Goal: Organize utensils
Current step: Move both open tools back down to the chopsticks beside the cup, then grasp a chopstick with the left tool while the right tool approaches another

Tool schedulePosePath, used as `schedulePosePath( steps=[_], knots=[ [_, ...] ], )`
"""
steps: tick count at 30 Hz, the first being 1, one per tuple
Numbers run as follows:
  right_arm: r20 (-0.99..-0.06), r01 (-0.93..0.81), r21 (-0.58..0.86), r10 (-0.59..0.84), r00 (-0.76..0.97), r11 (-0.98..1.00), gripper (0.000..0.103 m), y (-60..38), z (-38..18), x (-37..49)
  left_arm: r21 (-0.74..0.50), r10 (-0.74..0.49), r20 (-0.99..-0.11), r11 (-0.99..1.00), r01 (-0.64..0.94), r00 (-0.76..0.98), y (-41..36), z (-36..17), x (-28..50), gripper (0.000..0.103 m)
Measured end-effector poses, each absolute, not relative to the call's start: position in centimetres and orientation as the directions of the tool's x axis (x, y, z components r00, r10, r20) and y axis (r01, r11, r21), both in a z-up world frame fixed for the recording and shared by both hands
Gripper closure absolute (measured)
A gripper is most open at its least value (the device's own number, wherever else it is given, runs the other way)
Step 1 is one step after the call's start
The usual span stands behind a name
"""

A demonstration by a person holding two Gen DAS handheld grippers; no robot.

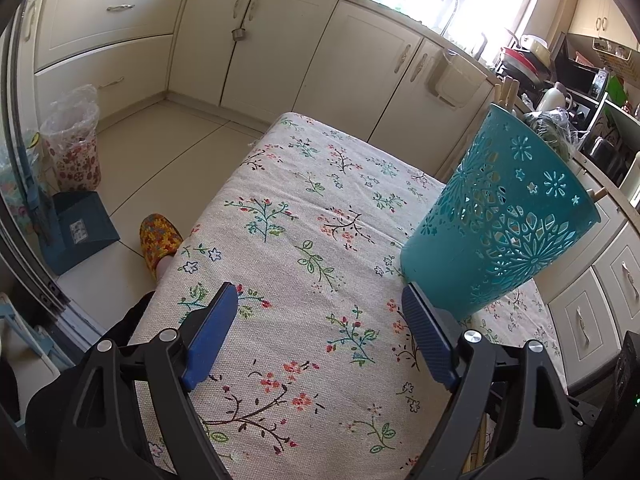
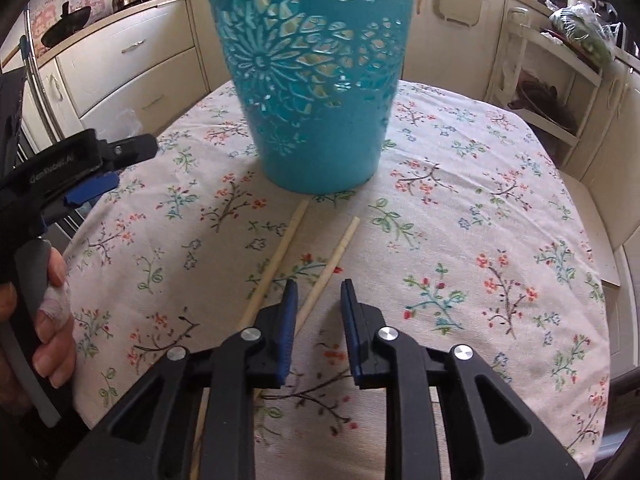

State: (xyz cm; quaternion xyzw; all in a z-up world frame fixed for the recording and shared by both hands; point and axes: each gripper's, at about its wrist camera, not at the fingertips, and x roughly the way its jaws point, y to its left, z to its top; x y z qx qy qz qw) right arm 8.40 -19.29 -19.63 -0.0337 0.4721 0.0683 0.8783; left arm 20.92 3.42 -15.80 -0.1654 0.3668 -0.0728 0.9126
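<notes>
A teal perforated basket (image 2: 316, 80) stands upright on a worktop (image 2: 500, 208) covered by a floral cloth, in a kitchen lined with cream cabinets (image 1: 280, 40). Two pale wooden chopsticks (image 2: 280, 256) lie on the cloth just in front of the basket's base, side by side, their far tips pointing toward it and their near ends running under the right claw (image 2: 318, 288). That claw hangs low over the cloth, its blue-padded jaws narrowed to a small gap; the right-hand chopstick (image 2: 334, 258) runs up into the gap beside the left pad, though whether the pads actually press on it cannot be told, and the cloth shows clear between the jaw tips. The left claw (image 1: 320, 292) is released, its jaws spread wide over bare cloth with nothing between them; its right jaw sits just beside the basket's lower wall (image 1: 496, 240). In the right wrist view the left tool appears at the picture's left edge, held by a hand (image 2: 48, 320) with a white wrap on one finger. On the floor beyond the worktop's left edge are a foot in a multicoloured slipper (image 1: 160, 240) and a lined waste bin (image 1: 74, 148).
</notes>
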Motion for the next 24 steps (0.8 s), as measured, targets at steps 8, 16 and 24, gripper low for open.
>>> schedulePosePath(
  steps=[8,16,24],
  knots=[
    [-0.869,-0.187,0.007,0.098,0.485,0.982,0.091,-21.3,-19.1,8.6,-0.354,-0.257,-0.648,0.935,0.016,0.717,3.4,-15.9,20.9,0.023],
    [-0.856,-0.072,0.097,0.121,0.504,0.993,0.089,-24.5,-19.2,9.1,-0.219,-0.242,-0.674,0.968,0.124,0.697,-1.1,-14.7,20.1,0.023],
    [-0.858,-0.055,0.081,0.098,0.505,0.995,0.091,-25.6,-18.8,8.7,-0.102,-0.253,-0.793,0.952,0.289,0.554,-10.4,-15.8,19.7,0.032]
  ],
)
